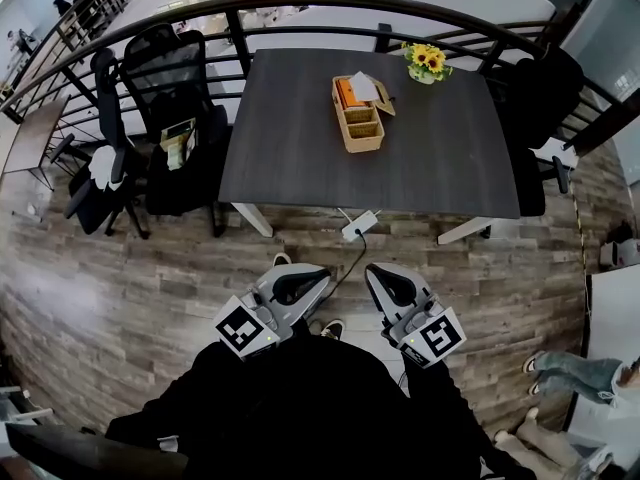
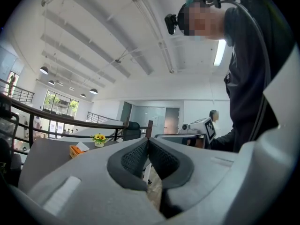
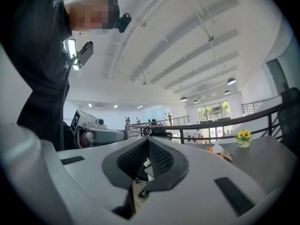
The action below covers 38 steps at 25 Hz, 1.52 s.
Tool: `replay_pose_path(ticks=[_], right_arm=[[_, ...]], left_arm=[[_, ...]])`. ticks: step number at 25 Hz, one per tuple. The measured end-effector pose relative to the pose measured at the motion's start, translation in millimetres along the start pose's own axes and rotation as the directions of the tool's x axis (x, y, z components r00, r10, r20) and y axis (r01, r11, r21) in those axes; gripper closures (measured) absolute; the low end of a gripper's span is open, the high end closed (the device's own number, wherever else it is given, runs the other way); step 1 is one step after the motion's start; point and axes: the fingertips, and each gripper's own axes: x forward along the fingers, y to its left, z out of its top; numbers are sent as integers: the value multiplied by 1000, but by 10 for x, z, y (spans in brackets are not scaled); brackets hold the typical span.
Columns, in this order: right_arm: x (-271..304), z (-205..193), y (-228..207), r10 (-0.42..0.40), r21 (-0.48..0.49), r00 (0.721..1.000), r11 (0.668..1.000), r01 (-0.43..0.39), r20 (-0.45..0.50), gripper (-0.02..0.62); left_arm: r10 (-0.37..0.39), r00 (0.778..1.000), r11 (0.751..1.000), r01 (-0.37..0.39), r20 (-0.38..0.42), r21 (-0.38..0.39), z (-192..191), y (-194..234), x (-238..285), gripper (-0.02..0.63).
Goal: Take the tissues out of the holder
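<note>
A wooden holder stands on the dark table, with a white tissue sticking up from its far end and an orange pack beside it. Both grippers are held low in front of the person, well short of the table. The left gripper is shut with nothing between its jaws, and so is the right gripper. In the left gripper view the jaws meet, with the holder far off to the left. In the right gripper view the shut jaws point past the holder at the right.
A pot of sunflowers sits at the table's far right. Black office chairs crowd the left side and another chair stands at the right. A white power strip lies on the wooden floor. A curved railing runs behind. Someone's legs show at right.
</note>
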Motion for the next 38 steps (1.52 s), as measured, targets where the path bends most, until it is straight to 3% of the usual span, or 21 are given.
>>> replay_pose_path(ticks=[11,25,38], right_arm=[[1067,19,-539,-27,4,999,1000,27,-43,593],[2374,110,-1154,-121,-1,989,993,121,-91,592],[2989,-199,-1879,-230,24,945,970,242,-231,591]], left_arm=[[-15,1000,1000,15,14,-4,202,1216,156,598],[-65,997,998,64,29,23,504,2656,152,598],[-108,994,994,108,24,-14,545,3464,345,598]])
